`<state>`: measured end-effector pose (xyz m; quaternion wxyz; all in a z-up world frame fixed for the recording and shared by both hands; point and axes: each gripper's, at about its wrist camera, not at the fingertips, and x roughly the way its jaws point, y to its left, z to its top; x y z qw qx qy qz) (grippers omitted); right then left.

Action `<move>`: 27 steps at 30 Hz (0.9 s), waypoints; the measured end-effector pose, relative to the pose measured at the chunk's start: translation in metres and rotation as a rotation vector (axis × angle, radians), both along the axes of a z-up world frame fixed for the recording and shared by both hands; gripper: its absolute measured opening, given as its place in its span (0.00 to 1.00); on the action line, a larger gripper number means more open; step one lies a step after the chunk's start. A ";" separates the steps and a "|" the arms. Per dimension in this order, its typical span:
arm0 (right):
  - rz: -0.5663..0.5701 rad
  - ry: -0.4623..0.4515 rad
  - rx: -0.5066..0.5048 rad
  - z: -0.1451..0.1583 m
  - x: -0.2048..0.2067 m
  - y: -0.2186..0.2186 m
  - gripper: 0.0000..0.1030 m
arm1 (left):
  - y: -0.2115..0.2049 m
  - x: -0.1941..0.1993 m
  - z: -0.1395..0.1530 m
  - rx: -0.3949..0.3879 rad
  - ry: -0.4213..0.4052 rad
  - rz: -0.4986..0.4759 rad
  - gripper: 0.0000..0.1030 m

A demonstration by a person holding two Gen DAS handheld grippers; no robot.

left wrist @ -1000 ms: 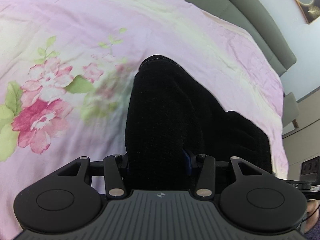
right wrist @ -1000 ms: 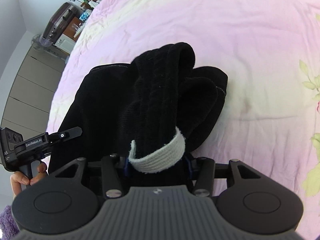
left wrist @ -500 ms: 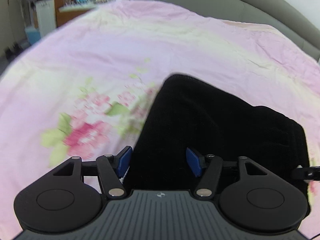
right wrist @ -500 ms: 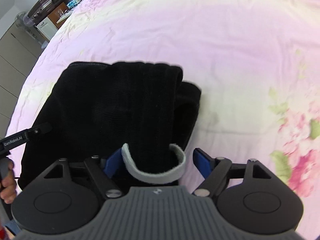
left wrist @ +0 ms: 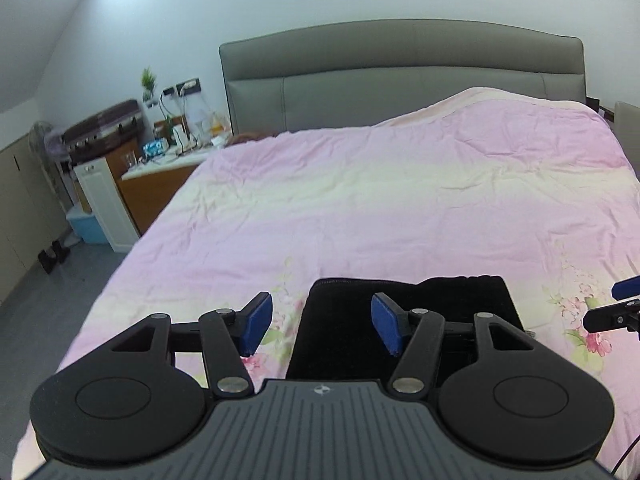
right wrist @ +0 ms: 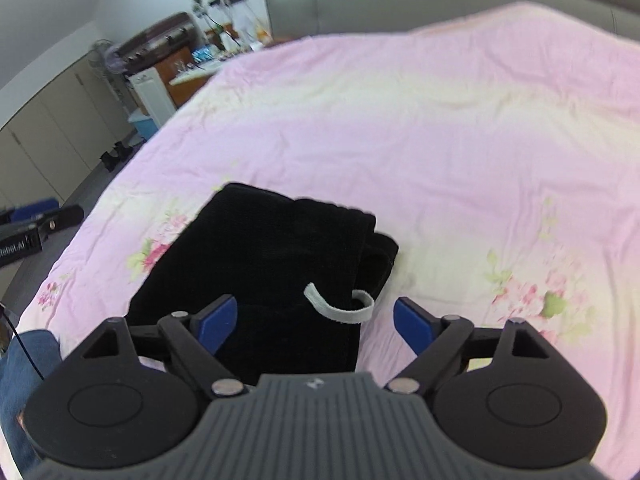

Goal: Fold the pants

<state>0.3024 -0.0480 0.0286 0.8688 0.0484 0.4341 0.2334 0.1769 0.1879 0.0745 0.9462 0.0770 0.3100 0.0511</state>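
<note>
The black pants (right wrist: 276, 264) lie folded into a flat rectangle on the pink floral bedspread (right wrist: 440, 128), near its front edge. A white loop (right wrist: 340, 310) lies on their near right corner. In the left wrist view the pants (left wrist: 344, 332) sit just past the fingers. My left gripper (left wrist: 322, 326) is open and empty, raised above the pants' left edge. My right gripper (right wrist: 316, 322) is open and empty, raised above their near right corner.
A grey padded headboard (left wrist: 400, 68) stands at the far end of the bed. A cluttered bedside table (left wrist: 160, 168), a white cabinet (left wrist: 100, 196) and a blue bin (left wrist: 86, 226) stand to the left. The floor (left wrist: 52, 292) lies left of the bed.
Both grippers opened and let go of the pants, then lifted and drew back. The pants now lie flat and folded on the bed.
</note>
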 end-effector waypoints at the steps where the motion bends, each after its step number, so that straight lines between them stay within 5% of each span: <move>1: 0.008 -0.037 -0.008 0.012 -0.012 -0.004 0.82 | -0.004 -0.007 0.010 0.015 -0.008 -0.006 0.66; 6: 0.032 -0.231 -0.039 0.058 -0.080 -0.021 0.92 | -0.034 -0.054 0.033 0.170 -0.034 -0.043 0.69; 9: 0.028 -0.329 -0.044 0.069 -0.122 -0.028 0.95 | -0.048 -0.082 0.032 0.199 -0.045 -0.040 0.71; 17: 0.004 -0.456 -0.008 0.061 -0.207 -0.041 0.95 | -0.062 -0.139 0.001 -0.037 -0.129 0.024 0.72; 27: -0.068 -0.516 -0.059 0.011 -0.259 -0.041 0.95 | -0.076 -0.163 -0.041 -0.107 -0.164 0.043 0.79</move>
